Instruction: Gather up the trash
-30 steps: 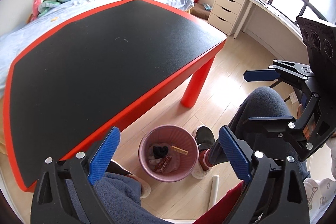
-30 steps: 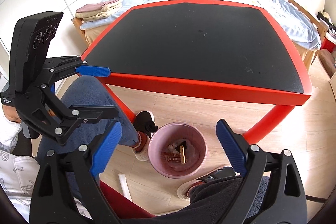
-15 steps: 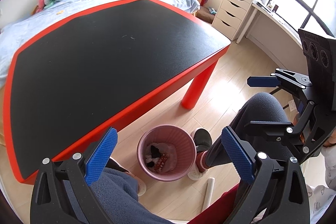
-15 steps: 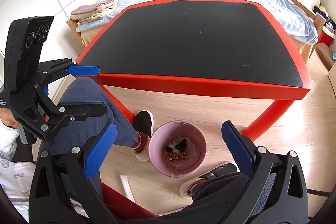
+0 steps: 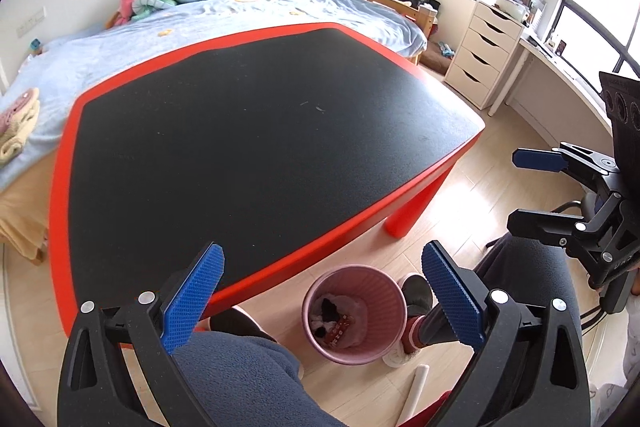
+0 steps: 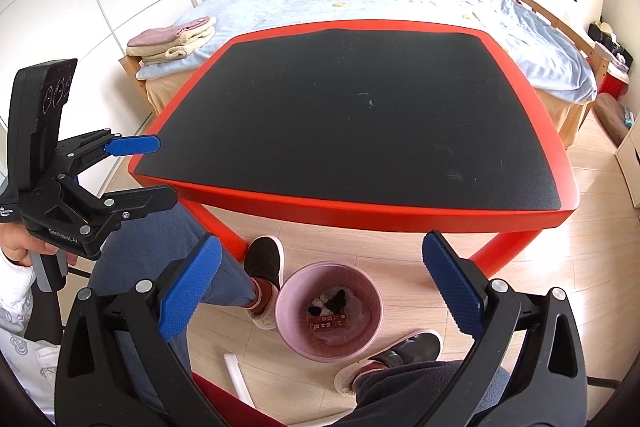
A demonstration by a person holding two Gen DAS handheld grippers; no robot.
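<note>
Both grippers, left [image 5: 322, 301] and right [image 6: 320, 291], gape wide, empty. Trash [image 6: 329, 313] lies in the pink bin [image 6: 292, 335] on the floor below the table [image 6: 360, 205]. Looks like light, crumpled wrappers, soft; pinch by a loose edge.

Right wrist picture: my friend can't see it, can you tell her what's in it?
The right gripper hangs open and empty above a pink trash bin holding wrappers, on the floor between a person's slippered feet. Beyond it stands a red table with a black top, then a bed; the left gripper, also open, is at the left.
</note>
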